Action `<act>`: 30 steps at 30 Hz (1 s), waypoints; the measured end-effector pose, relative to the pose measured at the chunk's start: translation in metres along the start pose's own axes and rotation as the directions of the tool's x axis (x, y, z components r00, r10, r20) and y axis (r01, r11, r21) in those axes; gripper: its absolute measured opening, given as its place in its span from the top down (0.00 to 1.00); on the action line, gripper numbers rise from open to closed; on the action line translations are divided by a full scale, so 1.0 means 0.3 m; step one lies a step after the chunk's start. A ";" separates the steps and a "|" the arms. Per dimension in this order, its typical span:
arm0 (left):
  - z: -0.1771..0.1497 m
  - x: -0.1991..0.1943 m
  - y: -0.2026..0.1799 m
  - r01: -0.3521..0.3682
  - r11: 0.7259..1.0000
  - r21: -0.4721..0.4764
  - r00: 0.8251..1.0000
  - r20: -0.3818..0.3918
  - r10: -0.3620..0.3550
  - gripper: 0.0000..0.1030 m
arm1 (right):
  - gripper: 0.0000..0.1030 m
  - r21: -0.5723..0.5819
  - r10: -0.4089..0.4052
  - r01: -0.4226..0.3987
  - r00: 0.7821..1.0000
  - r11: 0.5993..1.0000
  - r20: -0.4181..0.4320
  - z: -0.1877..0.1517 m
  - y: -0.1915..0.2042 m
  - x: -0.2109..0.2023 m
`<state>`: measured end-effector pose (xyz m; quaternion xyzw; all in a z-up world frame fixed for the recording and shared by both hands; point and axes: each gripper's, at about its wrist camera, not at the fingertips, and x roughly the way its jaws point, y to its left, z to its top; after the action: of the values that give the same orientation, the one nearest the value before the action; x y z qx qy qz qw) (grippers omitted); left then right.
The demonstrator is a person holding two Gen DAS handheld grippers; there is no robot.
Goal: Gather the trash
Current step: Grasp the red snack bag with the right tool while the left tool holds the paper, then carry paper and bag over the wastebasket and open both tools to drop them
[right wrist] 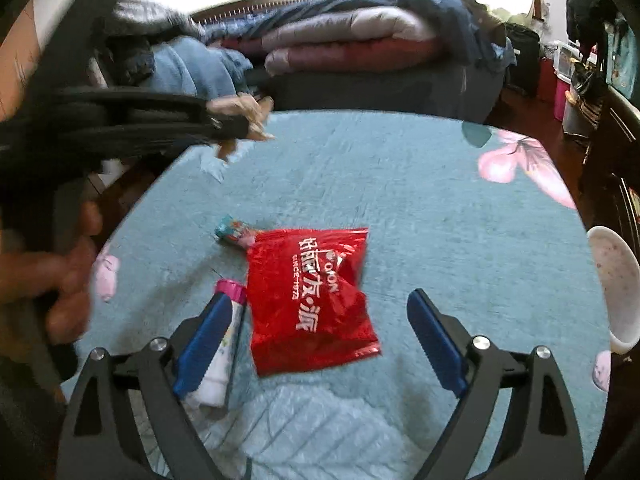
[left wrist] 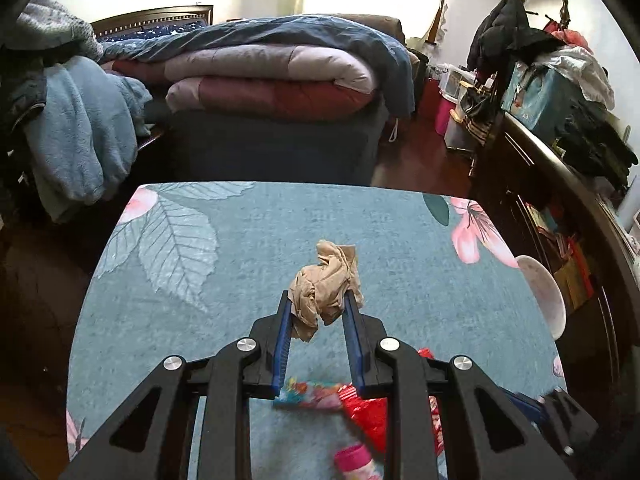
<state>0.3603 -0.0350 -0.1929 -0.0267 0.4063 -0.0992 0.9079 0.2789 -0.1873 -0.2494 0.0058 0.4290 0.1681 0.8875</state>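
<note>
My left gripper (left wrist: 318, 300) is shut on a crumpled beige stocking (left wrist: 326, 280) and holds it above the teal floral table (left wrist: 248, 248); it shows blurred in the right wrist view (right wrist: 240, 120). My right gripper (right wrist: 320, 300) is open, low over the table, with a red snack bag (right wrist: 312, 296) lying between its fingers. A pink-capped white tube (right wrist: 224, 344) lies against the left finger. A small colourful wrapper (right wrist: 234, 234) lies behind the bag. The bag (left wrist: 368, 412), wrapper (left wrist: 308, 396) and tube (left wrist: 354, 460) also show under the left gripper.
A white-pink bowl (right wrist: 614, 288) sits at the table's right edge. A bed with folded quilts (left wrist: 276, 80) stands behind the table. A dark cabinet (left wrist: 560, 200) piled with clothes runs along the right. Blue clothing (left wrist: 80, 140) hangs at left.
</note>
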 end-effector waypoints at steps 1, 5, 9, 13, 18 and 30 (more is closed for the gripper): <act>-0.006 -0.005 0.008 0.003 1.000 -0.001 1.000 -0.001 -0.003 0.76 | 0.13 -0.005 -0.013 0.012 1.000 1.000 -0.012 0.003 0.007 0.026; -0.023 -0.003 0.032 0.011 1.000 -0.009 1.000 -0.007 -0.011 0.76 | 0.25 0.003 -0.006 0.007 0.999 1.000 -0.053 -0.005 0.012 0.079; -0.028 0.000 0.045 0.015 1.000 -0.026 1.000 -0.007 -0.016 0.76 | 0.48 0.001 -0.002 0.002 0.998 1.000 -0.070 -0.014 0.010 0.083; -0.027 -0.006 0.046 0.018 0.999 -0.039 1.000 -0.005 -0.018 0.76 | 0.50 0.005 0.014 -0.014 0.999 1.000 -0.035 -0.023 -0.002 0.040; -0.023 -0.012 0.026 0.027 0.999 -0.031 1.000 -0.012 -0.028 0.76 | 0.51 0.021 0.013 -0.013 1.000 1.000 0.014 -0.043 -0.036 -0.041; 0.002 -0.046 -0.230 0.073 0.995 0.075 0.997 0.001 -0.073 0.76 | 0.51 0.132 0.003 -0.016 0.995 0.991 0.096 -0.083 -0.224 -0.193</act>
<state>0.3409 -0.0999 -0.1736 -0.0079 0.3993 -0.1473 0.9049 0.2462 -0.2716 -0.2315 0.0747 0.3964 0.1428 0.9038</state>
